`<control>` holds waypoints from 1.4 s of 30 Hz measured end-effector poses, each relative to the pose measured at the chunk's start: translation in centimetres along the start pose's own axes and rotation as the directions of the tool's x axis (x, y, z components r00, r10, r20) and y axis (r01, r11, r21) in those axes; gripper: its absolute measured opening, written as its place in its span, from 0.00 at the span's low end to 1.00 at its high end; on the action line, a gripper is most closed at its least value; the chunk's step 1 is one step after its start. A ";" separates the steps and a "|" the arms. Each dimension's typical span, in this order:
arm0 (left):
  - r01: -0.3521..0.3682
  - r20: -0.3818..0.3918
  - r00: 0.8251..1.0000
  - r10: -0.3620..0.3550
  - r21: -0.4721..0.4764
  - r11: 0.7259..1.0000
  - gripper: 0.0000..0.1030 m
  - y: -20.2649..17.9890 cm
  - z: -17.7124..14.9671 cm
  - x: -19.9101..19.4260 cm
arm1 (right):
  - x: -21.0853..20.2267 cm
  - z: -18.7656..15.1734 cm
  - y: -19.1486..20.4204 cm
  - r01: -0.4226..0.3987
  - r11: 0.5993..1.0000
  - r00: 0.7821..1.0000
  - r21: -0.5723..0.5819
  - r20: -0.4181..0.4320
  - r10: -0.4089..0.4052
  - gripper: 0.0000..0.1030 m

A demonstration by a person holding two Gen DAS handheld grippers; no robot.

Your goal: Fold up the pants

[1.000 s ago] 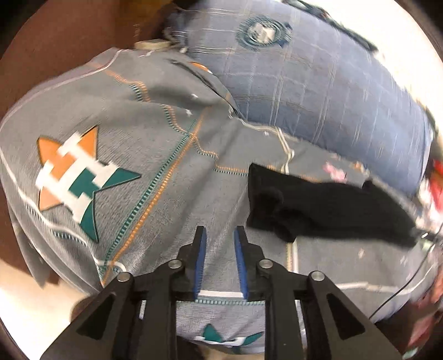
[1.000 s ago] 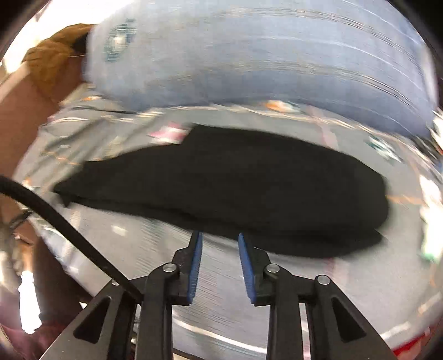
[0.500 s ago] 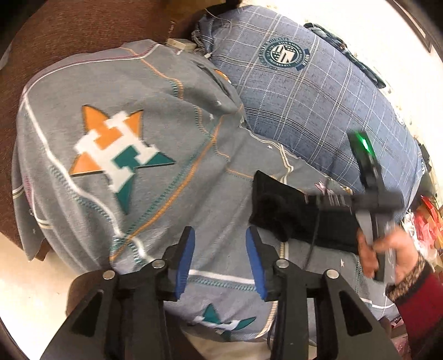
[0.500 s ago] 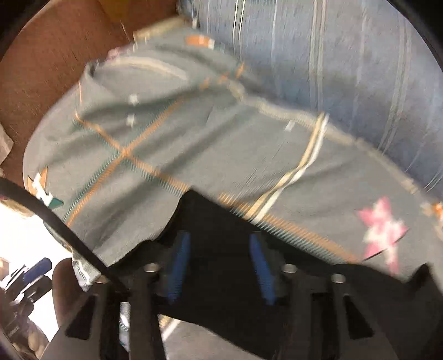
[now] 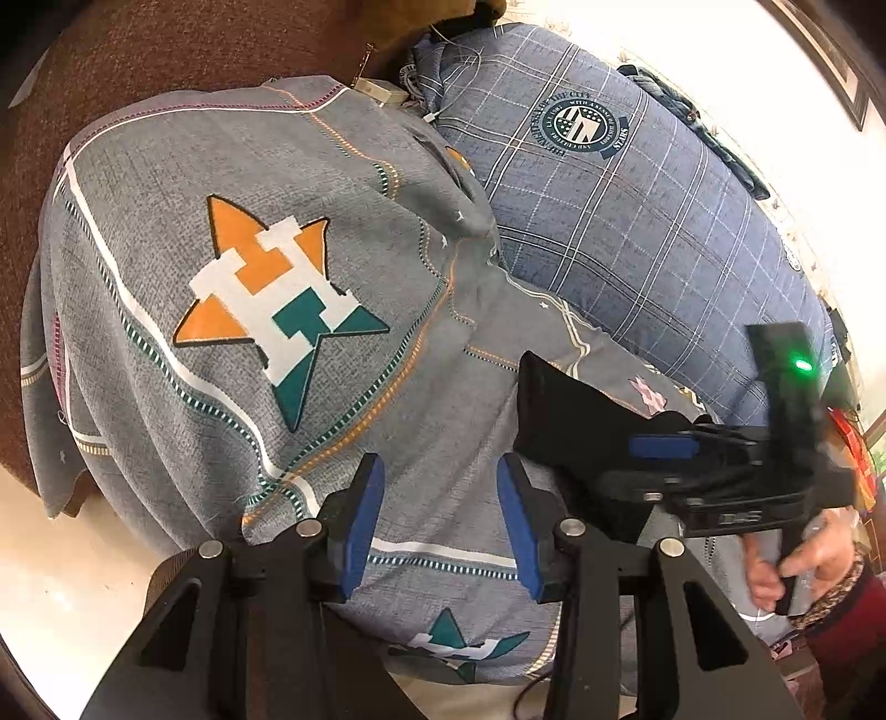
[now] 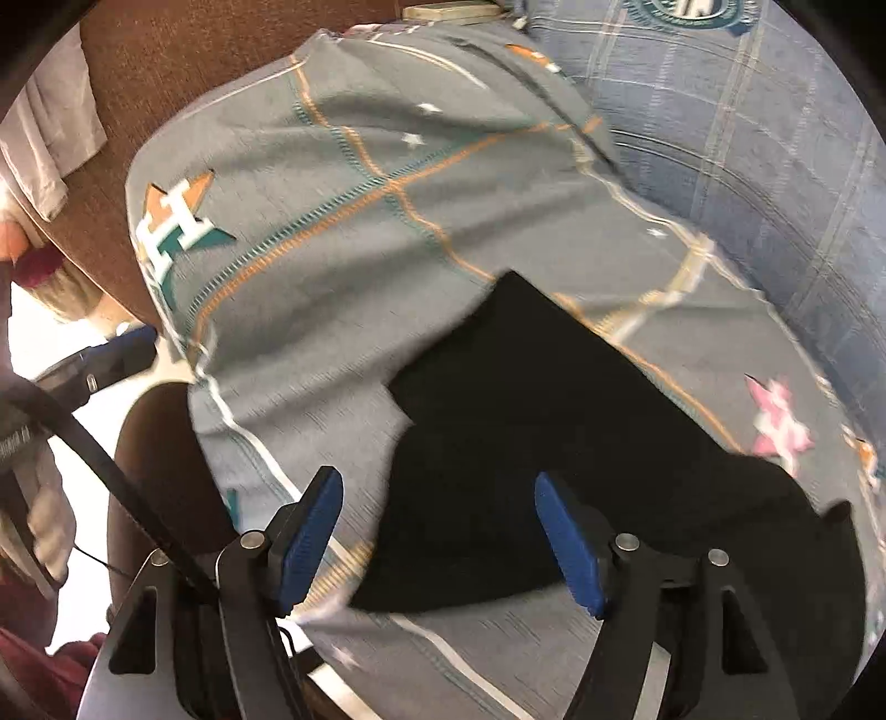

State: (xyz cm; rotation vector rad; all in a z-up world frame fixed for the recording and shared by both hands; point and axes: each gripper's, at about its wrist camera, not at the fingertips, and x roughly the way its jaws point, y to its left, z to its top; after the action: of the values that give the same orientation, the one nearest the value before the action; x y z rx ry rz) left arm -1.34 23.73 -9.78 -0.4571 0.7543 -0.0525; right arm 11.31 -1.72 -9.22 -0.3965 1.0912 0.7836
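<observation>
The black pants [image 6: 554, 421] lie folded on a grey bedspread [image 6: 354, 183] with star emblems. In the left wrist view they [image 5: 570, 410] sit to the right, partly hidden by the right gripper. My right gripper [image 6: 437, 531] is open wide and empty, its blue pads [image 6: 310, 531] straddling the near left end of the pants just above the cloth. It also shows in the left wrist view [image 5: 664, 459]. My left gripper [image 5: 437, 531] is open and empty over bare bedspread [image 5: 221, 387], left of the pants.
A blue plaid pillow [image 5: 637, 221] lies behind the pants along the bed's far side. A brown surface [image 5: 138, 50] borders the spread at far left. A black cable [image 6: 99, 459] runs past the right gripper. The bed edge drops to a pale floor [image 5: 66, 581].
Both grippers have opened wider. The right gripper swung left over the pants to their left end and dropped close to them. The left gripper pulled back a little.
</observation>
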 end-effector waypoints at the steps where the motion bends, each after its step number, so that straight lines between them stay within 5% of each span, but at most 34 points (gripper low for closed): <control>1: 0.000 0.003 1.000 0.000 -0.002 1.000 0.40 -0.1 -0.1 -0.1 | 1.2 0.8 0.4 0.001 1.000 1.000 0.001 -0.018 -0.001 0.74; 3: 0.002 0.006 1.000 -0.002 0.000 1.000 0.40 -0.2 0.0 -0.4 | 3.6 0.9 1.2 0.060 0.998 0.995 -0.022 -0.084 -0.062 0.67; 5: -0.001 0.011 1.000 0.001 0.006 1.000 0.40 -0.3 -0.1 -0.7 | 4.9 0.5 1.5 0.184 0.981 0.974 -0.069 -0.123 -0.191 0.25; 9: 0.010 0.018 1.000 -0.010 -0.003 1.000 0.41 -0.1 0.1 -1.0 | 2.8 0.9 1.5 0.198 0.980 0.978 -0.016 -0.059 -0.198 0.12; 12: 0.024 0.021 0.999 -0.024 -0.001 1.000 0.41 -0.5 0.3 -1.0 | 0.4 2.4 1.0 0.110 0.992 0.993 0.068 0.032 -0.113 0.12; 14: 0.030 0.016 0.999 -0.030 0.006 1.000 0.41 -0.9 0.4 -0.9 | -0.7 3.7 0.4 0.038 0.994 0.995 0.107 0.091 -0.048 0.03; 18: 0.029 0.000 1.000 -0.029 0.008 1.000 0.42 -1.3 0.2 -0.4 | -0.2 7.0 -1.7 0.005 0.980 0.986 0.198 0.163 -0.038 0.03; 23: 0.022 -0.018 1.000 -0.021 0.008 1.000 0.42 -1.2 0.1 0.0 | 4.1 10.0 -3.6 -0.014 0.957 0.987 0.290 0.158 -0.033 0.04; 28: 0.016 -0.016 1.000 -0.016 0.019 1.000 0.44 -1.7 0.1 -0.4 | 5.8 9.5 -3.7 -0.134 0.929 0.981 0.344 0.181 0.075 0.28; 30: 0.013 -0.011 1.000 -0.012 0.026 1.000 0.48 -1.9 0.1 -0.6 | 3.5 8.2 -3.3 -0.145 0.930 0.965 0.338 0.255 0.058 0.29; 34: 0.015 -0.008 1.000 -0.015 0.038 0.999 0.49 -2.5 0.2 -0.7 | -1.6 2.8 -4.9 -0.054 0.923 0.931 0.380 0.353 -0.091 0.69; 35: 0.018 -0.009 1.000 -0.018 0.043 0.999 0.49 -2.9 0.2 -0.6 | -2.4 1.3 -5.7 -0.018 0.916 0.925 0.401 0.355 -0.138 0.71; 40: 0.029 -0.021 0.999 -0.027 0.089 0.996 0.49 -5.1 -0.3 -0.5 | -3.8 -8.2 -13.7 0.223 0.808 0.916 0.546 0.165 -0.365 0.71; 42: 0.027 -0.028 0.999 -0.024 0.109 0.994 0.49 -6.0 -0.5 -0.6 | -5.2 -12.5 -17.1 0.243 0.742 0.907 0.625 0.124 -0.402 0.70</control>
State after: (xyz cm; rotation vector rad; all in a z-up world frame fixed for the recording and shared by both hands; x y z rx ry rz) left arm -1.40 18.26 -7.23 -0.3621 0.7673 -0.1238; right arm 14.69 -23.20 -11.37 0.0618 0.9323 0.1356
